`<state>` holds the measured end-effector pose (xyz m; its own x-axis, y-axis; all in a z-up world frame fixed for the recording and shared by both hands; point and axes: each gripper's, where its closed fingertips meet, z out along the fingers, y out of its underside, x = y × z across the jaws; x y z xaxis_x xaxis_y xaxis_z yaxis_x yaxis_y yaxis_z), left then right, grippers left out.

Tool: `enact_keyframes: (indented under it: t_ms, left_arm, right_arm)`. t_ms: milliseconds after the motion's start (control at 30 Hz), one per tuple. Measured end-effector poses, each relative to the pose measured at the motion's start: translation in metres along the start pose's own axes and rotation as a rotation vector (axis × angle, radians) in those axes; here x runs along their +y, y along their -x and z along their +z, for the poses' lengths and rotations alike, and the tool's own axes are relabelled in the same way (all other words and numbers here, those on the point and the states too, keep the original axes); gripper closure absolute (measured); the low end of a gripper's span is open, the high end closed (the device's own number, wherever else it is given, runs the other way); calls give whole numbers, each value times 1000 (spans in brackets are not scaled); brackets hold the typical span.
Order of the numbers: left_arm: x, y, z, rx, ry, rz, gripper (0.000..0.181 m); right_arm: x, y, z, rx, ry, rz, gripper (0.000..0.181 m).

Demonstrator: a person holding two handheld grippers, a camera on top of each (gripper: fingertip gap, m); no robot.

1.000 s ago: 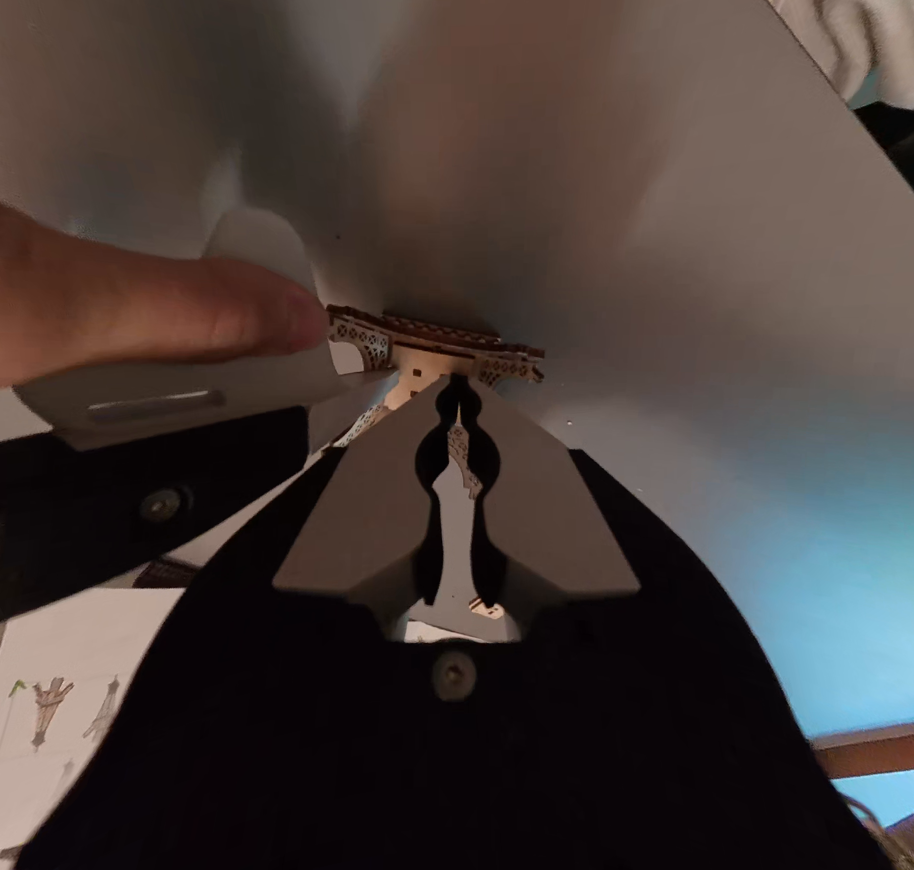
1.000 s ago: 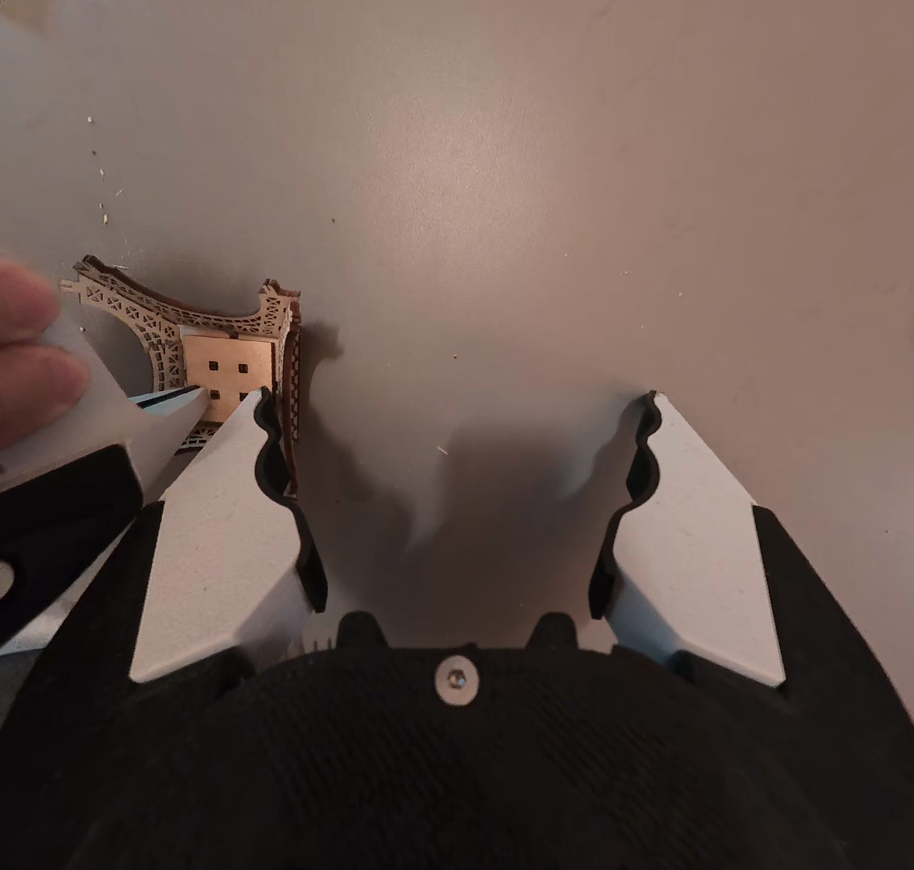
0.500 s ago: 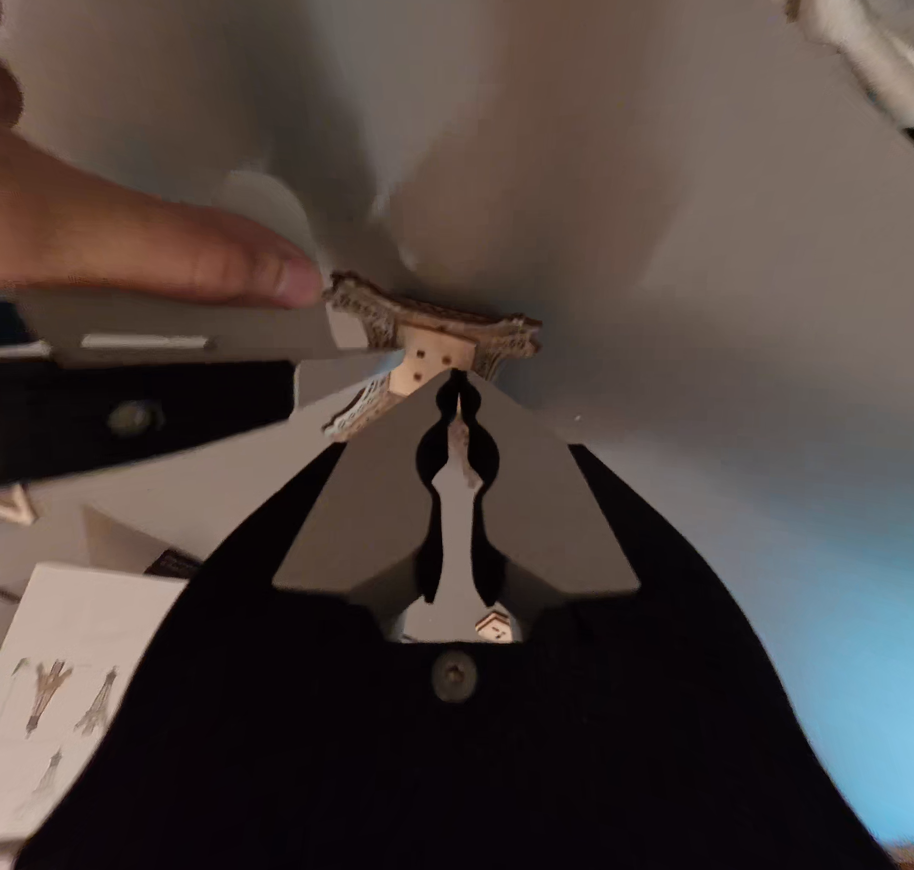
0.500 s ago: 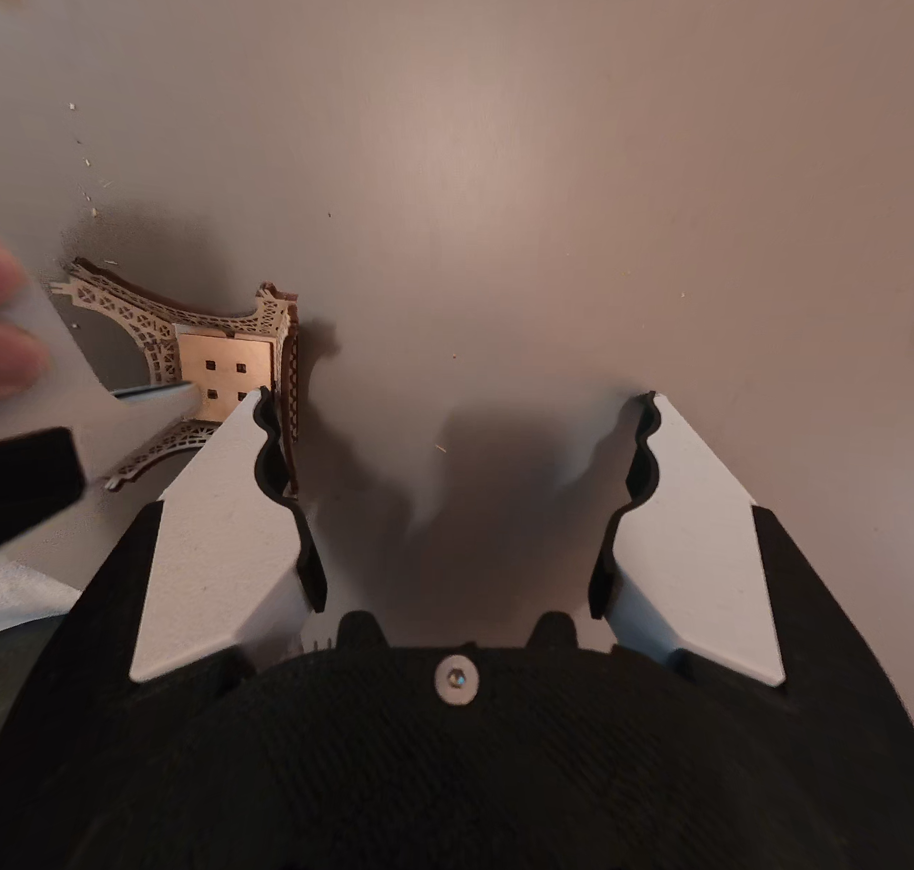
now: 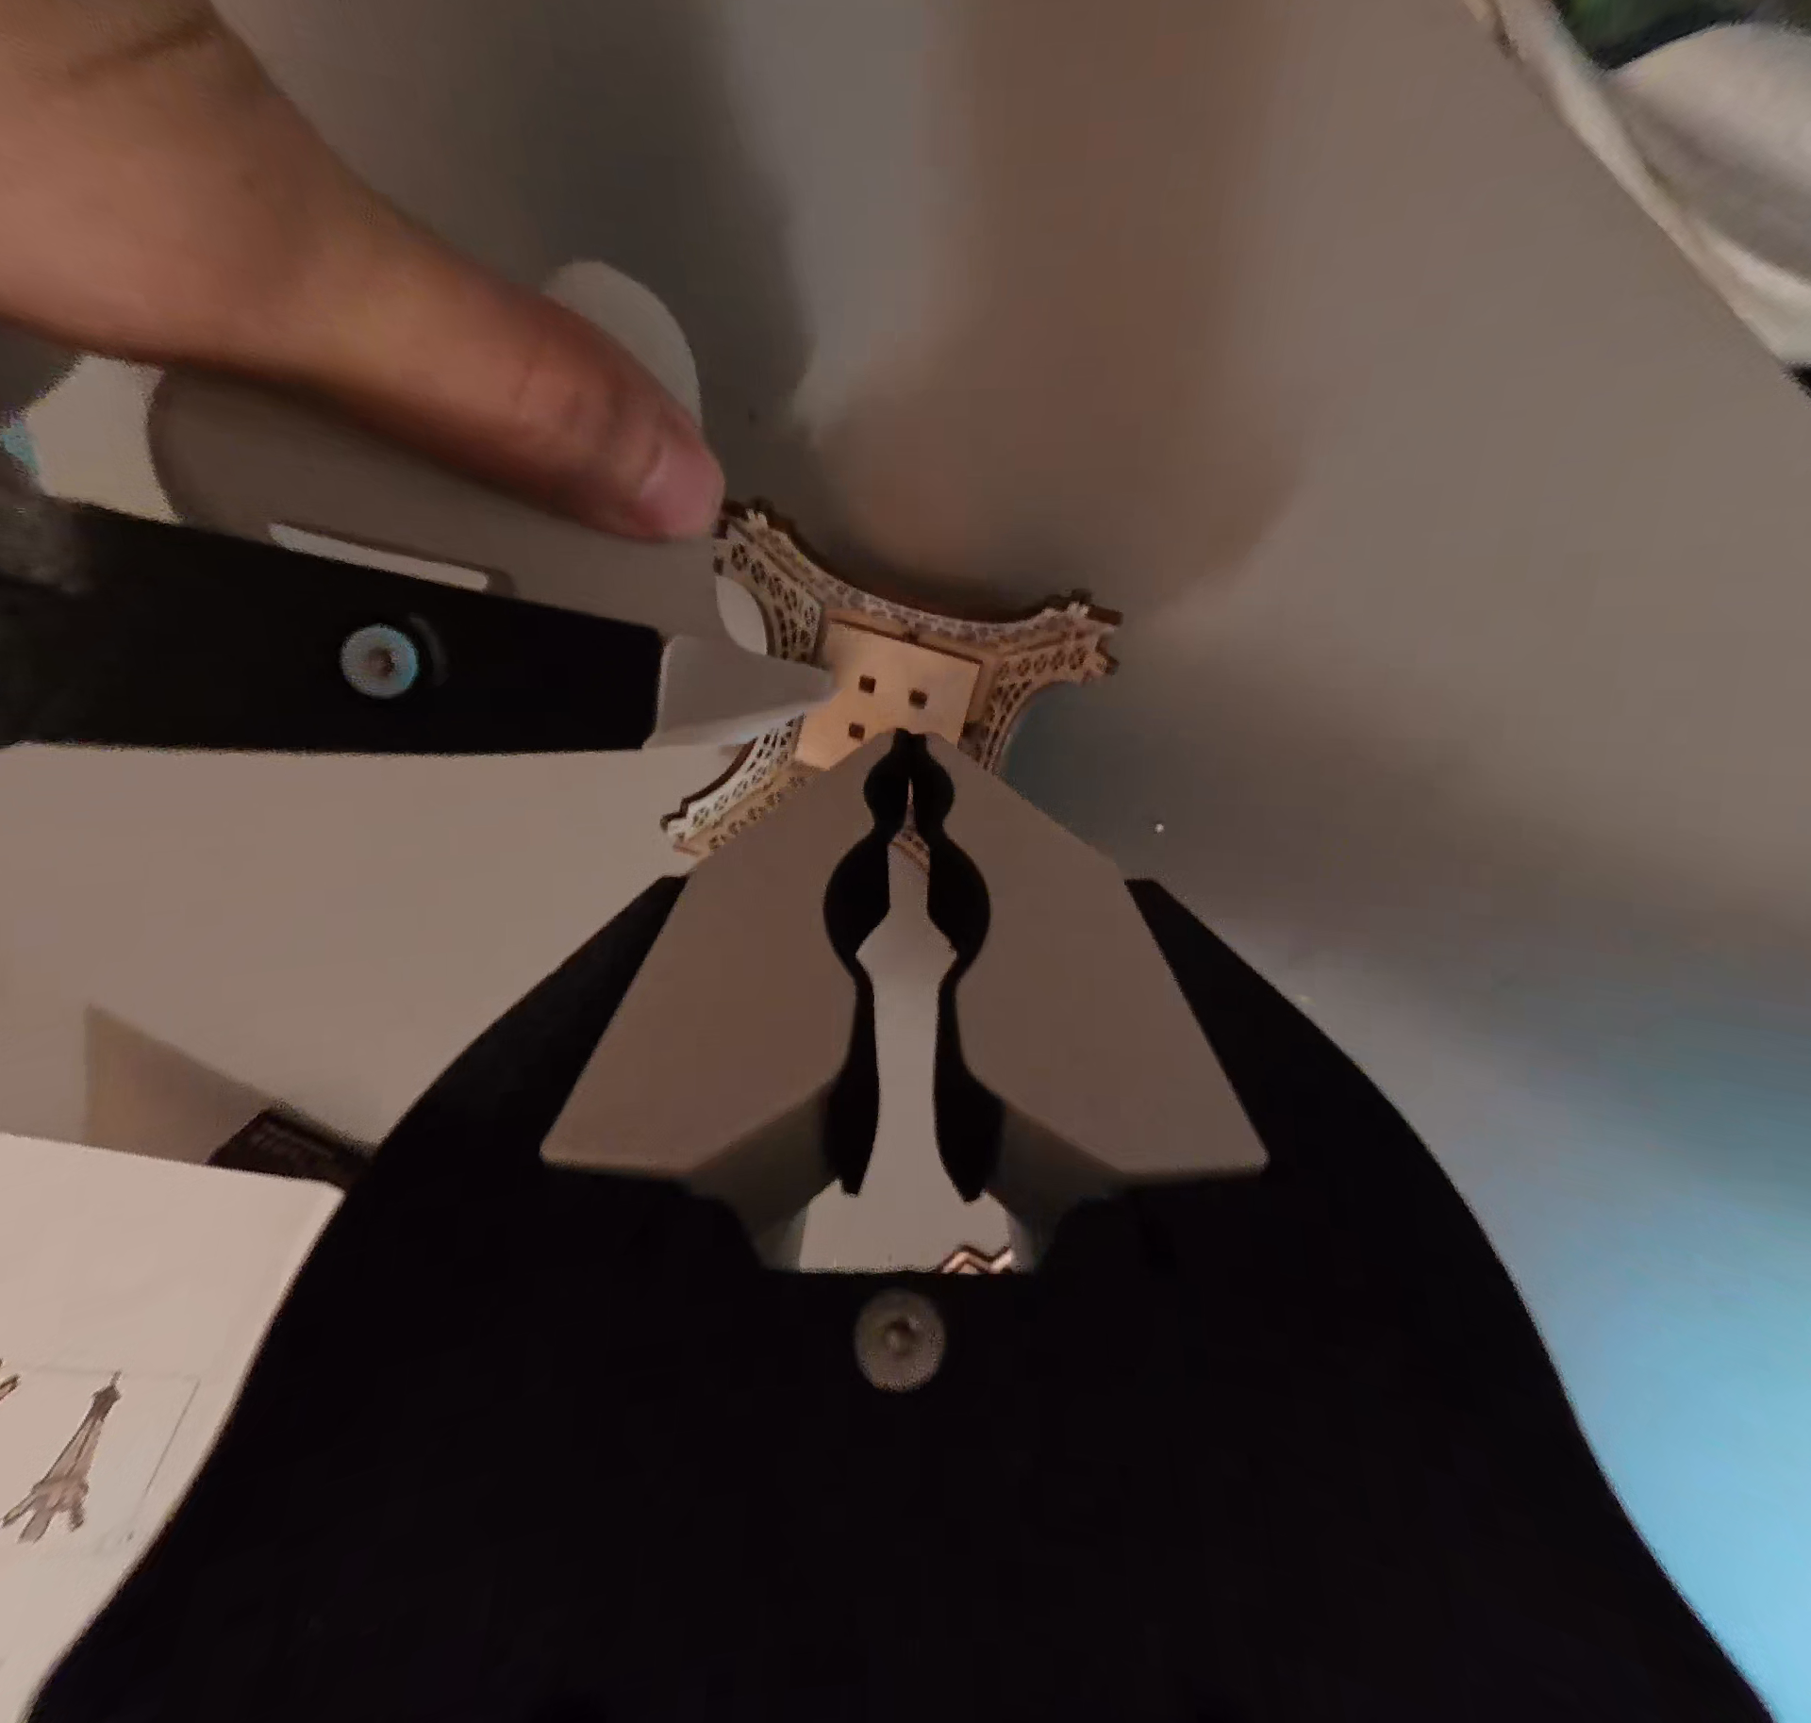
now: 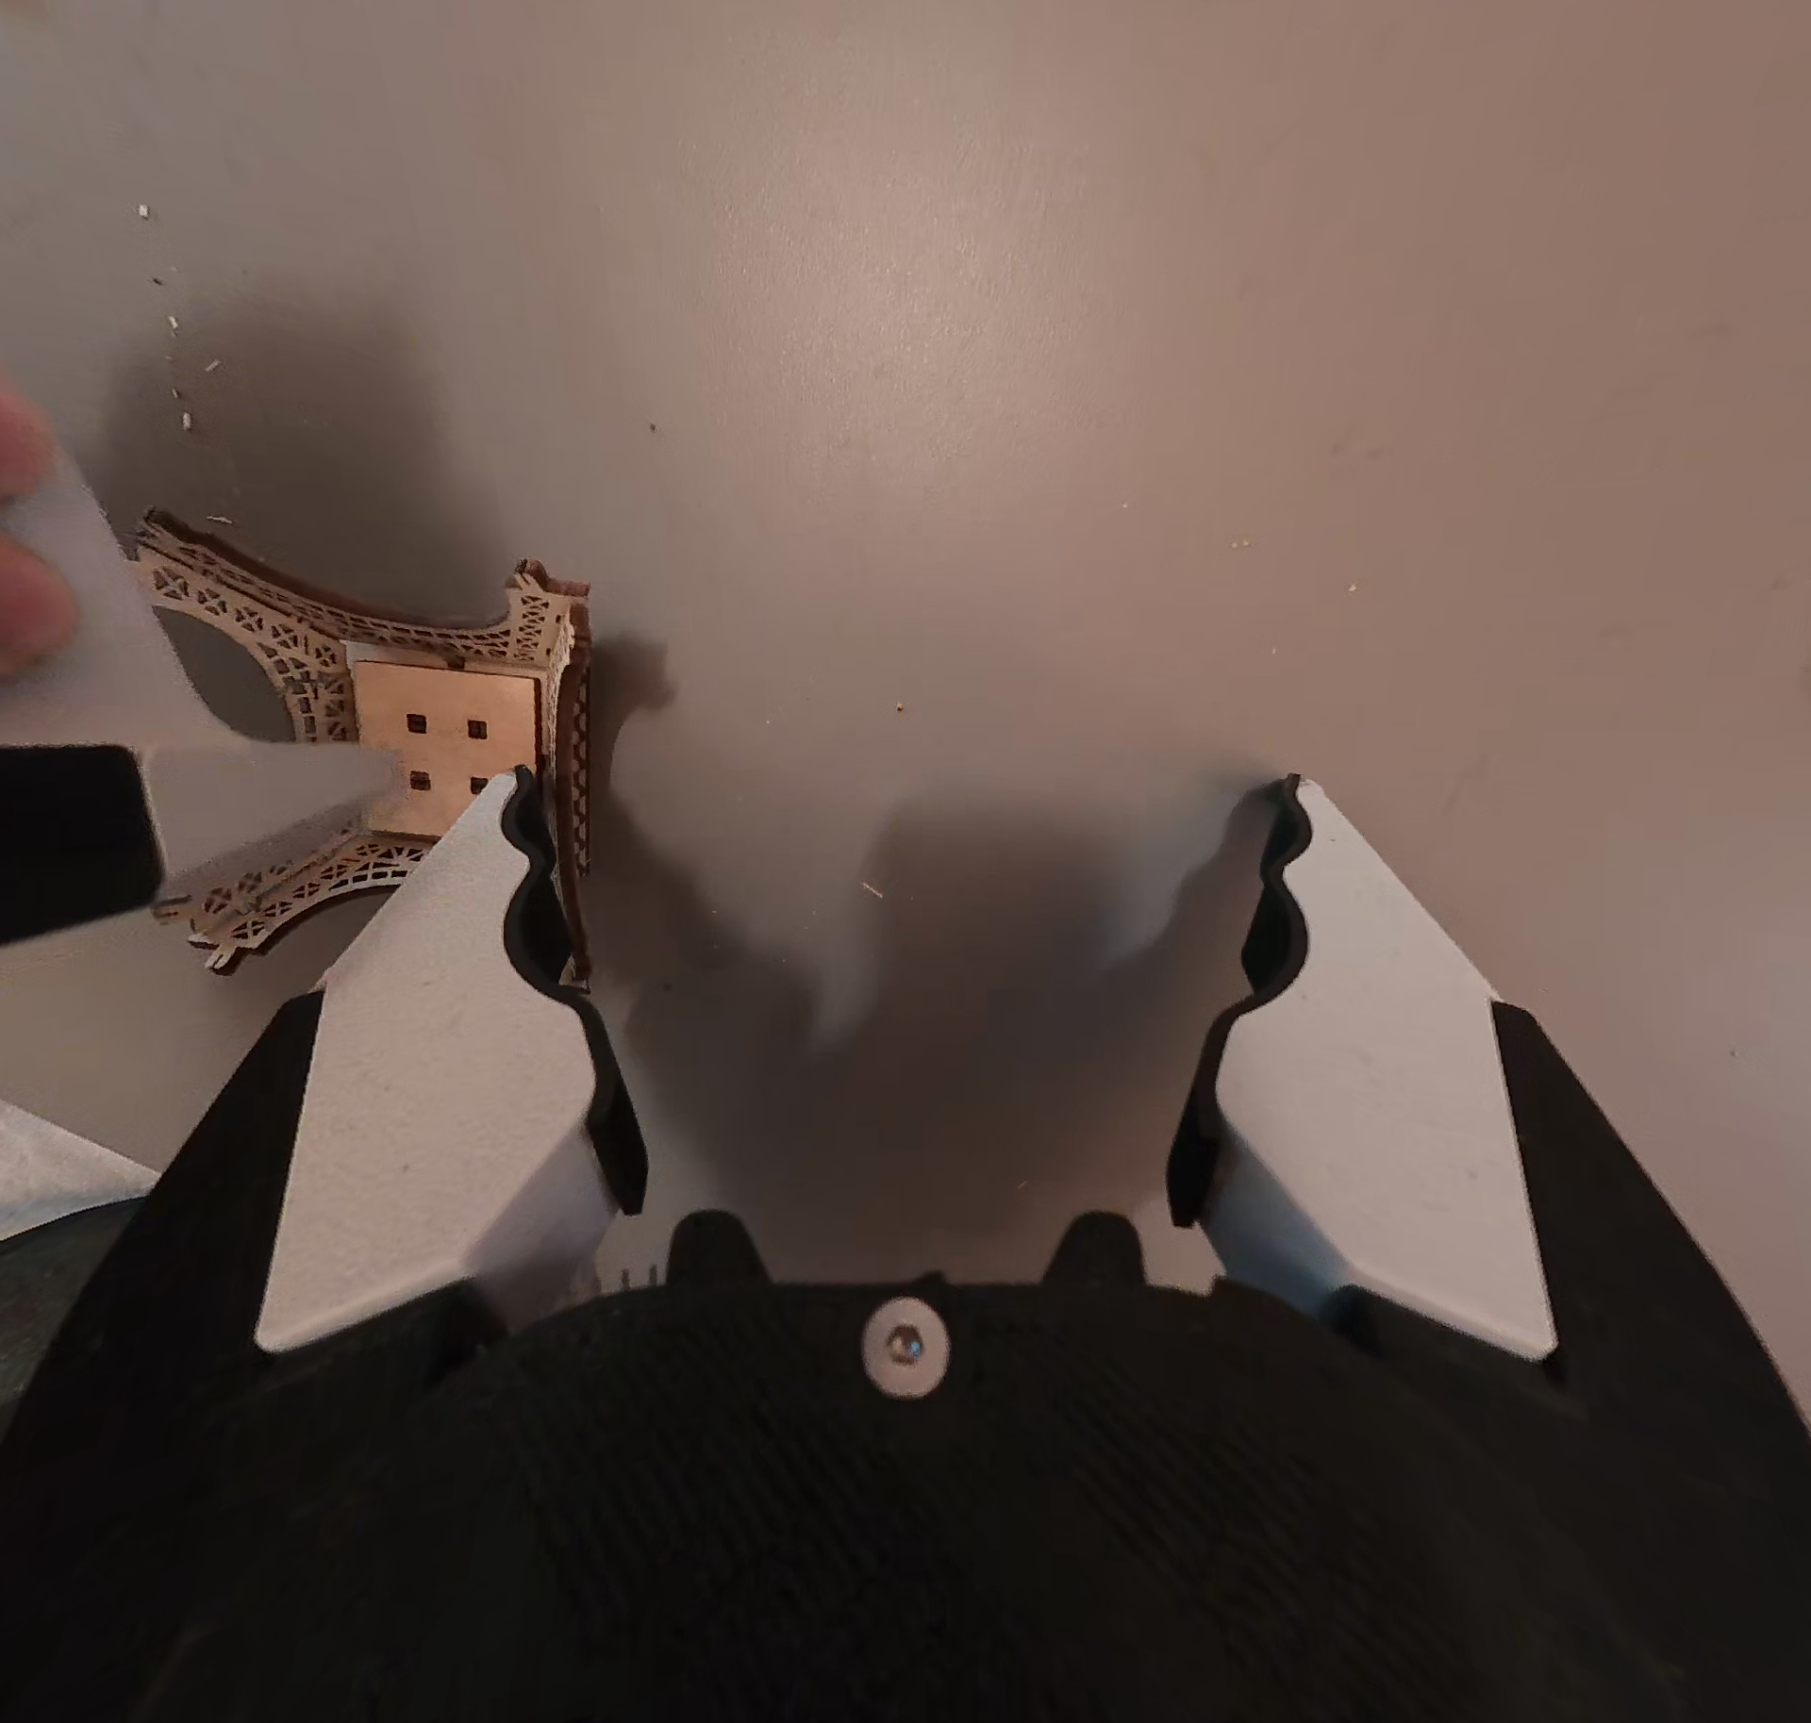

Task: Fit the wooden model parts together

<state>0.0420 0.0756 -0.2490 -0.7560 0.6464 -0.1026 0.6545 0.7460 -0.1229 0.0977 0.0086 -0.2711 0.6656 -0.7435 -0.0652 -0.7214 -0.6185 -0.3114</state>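
Left wrist view puts our left gripper (image 5: 906, 745) at centre, its grey wedge-shaped fingers with wavy black pads drawn nearly together on a thin latticed leg of the wooden tower base (image 5: 882, 686). That base is pale laser-cut plywood with dark scorched edges: four curved, arching legs of open lattice spread from a flat square platform pierced by four small square holes. It lies on the smooth matte grey table (image 5: 1274, 402), platform facing us.

Our right gripper (image 5: 764, 667) reaches in from the left of this view, one grey finger tip touching the platform's edge, with a bare hand (image 5: 294, 255) resting on top of it. A white instruction sheet (image 5: 127, 1382) with small tower drawings lies at lower left.

From the right wrist view, our right gripper (image 6: 906, 784) is spread wide with nothing between its fingers; its left finger (image 6: 431, 1039) overlaps the tower base (image 6: 441, 726), and pale wood crumbs dot the table (image 6: 980, 353).
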Motion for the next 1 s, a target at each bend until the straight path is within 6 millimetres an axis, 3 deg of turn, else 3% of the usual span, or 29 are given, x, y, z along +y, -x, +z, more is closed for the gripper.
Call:
enact_keyframes:
  t_ms: [33,800,1000]
  left_arm:
    - [3,2,-1,-8,21,3,181]
    - [2,-6,6,13,76,-32,181]
    - [2,-6,5,58,0,-52,181]
  right_arm:
    - [0,0,0,0,0,0,41]
    - [-1,0,0,-6,-25,7,41]
    - [-1,0,0,-5,-19,6,41]
